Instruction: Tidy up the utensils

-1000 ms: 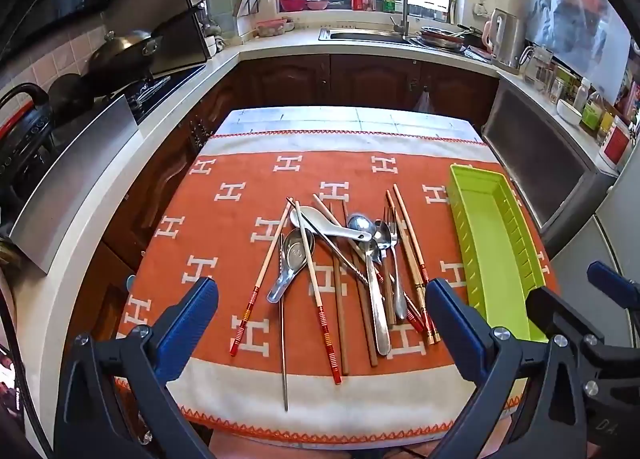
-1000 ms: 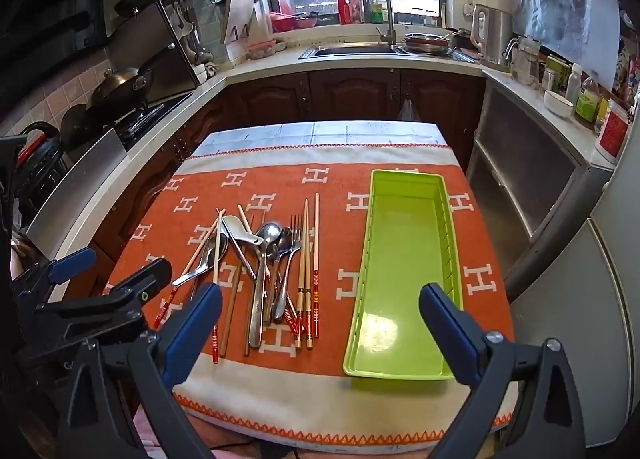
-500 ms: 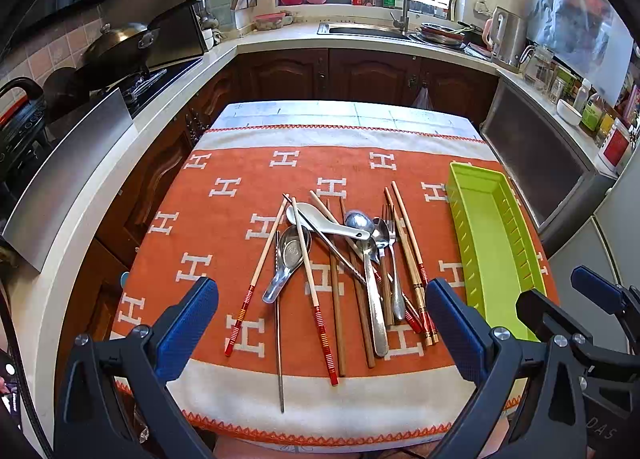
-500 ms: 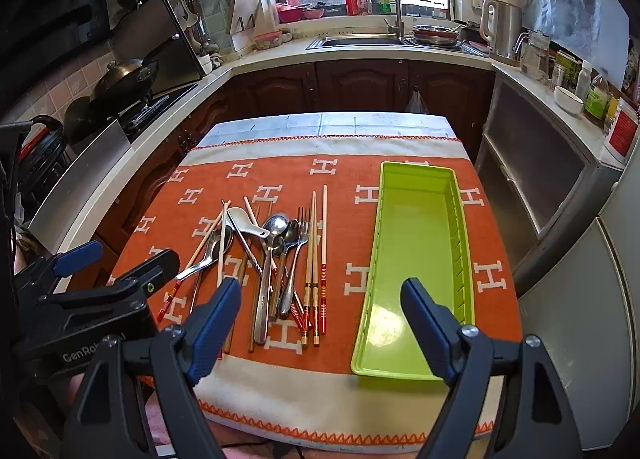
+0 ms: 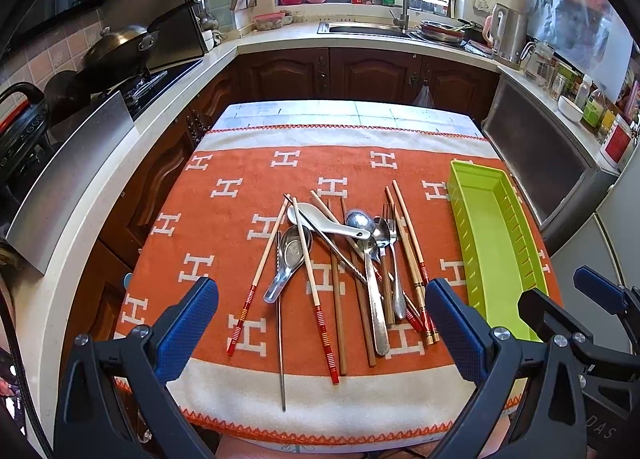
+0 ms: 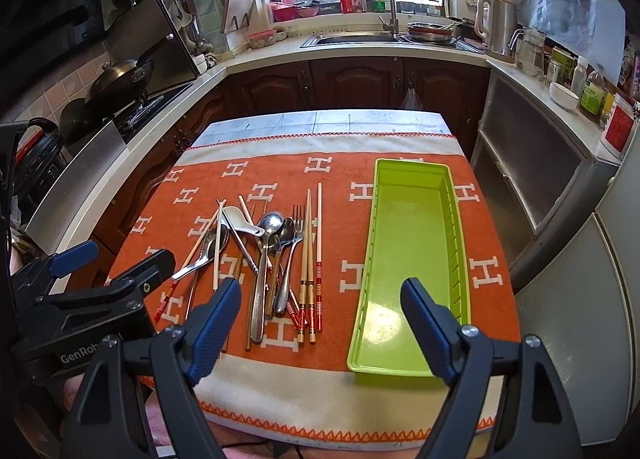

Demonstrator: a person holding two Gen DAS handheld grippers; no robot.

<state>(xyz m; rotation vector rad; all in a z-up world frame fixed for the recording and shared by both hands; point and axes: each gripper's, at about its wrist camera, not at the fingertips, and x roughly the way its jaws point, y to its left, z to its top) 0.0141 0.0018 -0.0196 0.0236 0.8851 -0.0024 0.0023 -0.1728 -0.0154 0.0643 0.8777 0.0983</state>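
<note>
A heap of utensils [image 5: 344, 259] lies on the orange towel [image 5: 240, 187]: several chopsticks, metal spoons, a fork and a white ceramic spoon [image 5: 320, 219]. The heap also shows in the right wrist view [image 6: 264, 259]. An empty green tray [image 6: 412, 259] lies to the right of the heap; it also shows in the left wrist view [image 5: 492, 243]. My left gripper [image 5: 320, 329] is open and empty above the near end of the heap. My right gripper [image 6: 320, 323] is open and empty above the towel's near edge, between heap and tray.
The towel covers a small table [image 6: 320, 119] in a kitchen. Counters wrap round it: a stove with a wok [image 5: 120, 47] on the left, a sink [image 5: 368, 29] at the back, a kettle [image 6: 496, 29] and jars on the right. A grey cabinet [image 6: 532, 163] stands right of the table.
Both grippers have moved slightly forward and lower toward the table. The right gripper's jaws have narrowed a little. The utensils and tray have not moved.
</note>
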